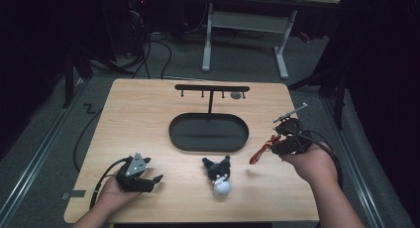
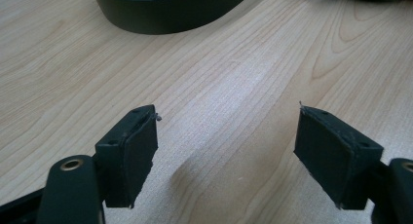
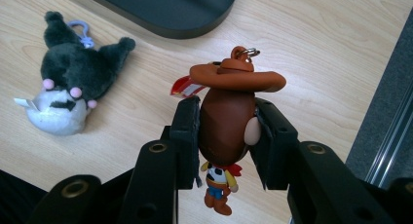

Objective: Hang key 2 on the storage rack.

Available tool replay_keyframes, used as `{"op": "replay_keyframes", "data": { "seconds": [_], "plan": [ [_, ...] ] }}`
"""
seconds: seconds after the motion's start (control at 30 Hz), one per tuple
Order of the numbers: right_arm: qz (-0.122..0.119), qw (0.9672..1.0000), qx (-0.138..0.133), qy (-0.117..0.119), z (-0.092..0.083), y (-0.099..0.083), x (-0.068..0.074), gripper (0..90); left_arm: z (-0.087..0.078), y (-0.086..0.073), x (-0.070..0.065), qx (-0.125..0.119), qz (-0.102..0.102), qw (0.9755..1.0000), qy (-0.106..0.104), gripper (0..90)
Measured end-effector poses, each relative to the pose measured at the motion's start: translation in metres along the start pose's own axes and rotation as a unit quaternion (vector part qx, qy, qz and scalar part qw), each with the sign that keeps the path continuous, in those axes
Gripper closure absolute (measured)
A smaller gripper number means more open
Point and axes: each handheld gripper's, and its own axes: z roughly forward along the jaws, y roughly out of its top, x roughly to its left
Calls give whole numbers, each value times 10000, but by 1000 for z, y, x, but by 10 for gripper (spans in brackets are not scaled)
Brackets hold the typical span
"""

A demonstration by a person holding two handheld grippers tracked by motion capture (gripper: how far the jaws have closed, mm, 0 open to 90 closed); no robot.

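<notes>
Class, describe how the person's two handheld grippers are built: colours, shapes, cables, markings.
Both are black. The left gripper carries a grey three-cornered plate with pale dots and trails a black cable; its square pads look rubbery. The right gripper has brass-ringed holes.

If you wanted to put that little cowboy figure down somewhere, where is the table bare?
The widest bare wood lies left of the black oval tray, running back to the table's far left corner. A narrower strip lies right of the tray. It is crowded near the front, around the plush toy and the left hand-held gripper.
</notes>
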Motion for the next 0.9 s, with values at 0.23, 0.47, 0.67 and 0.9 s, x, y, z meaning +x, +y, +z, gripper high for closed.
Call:
{"op": "replay_keyframes", "data": {
  "seconds": [0.23,0.47,0.67,0.9],
  "plan": [
    [-135,9999,9,4,2,13,8,662,-2,0,0,-26,-1,10000,54,237],
    [-306,9995,-18,32,-3,27,14,662,-1,5,1,-135,-113,9998,70,236],
    [-296,9995,-97,57,-2,34,15,662,0,5,0,-138,-71,9999,8,235],
    [-314,9995,-48,48,5,40,12,662,1,5,-2,-36,22,10000,-22,235]
  ]
}}
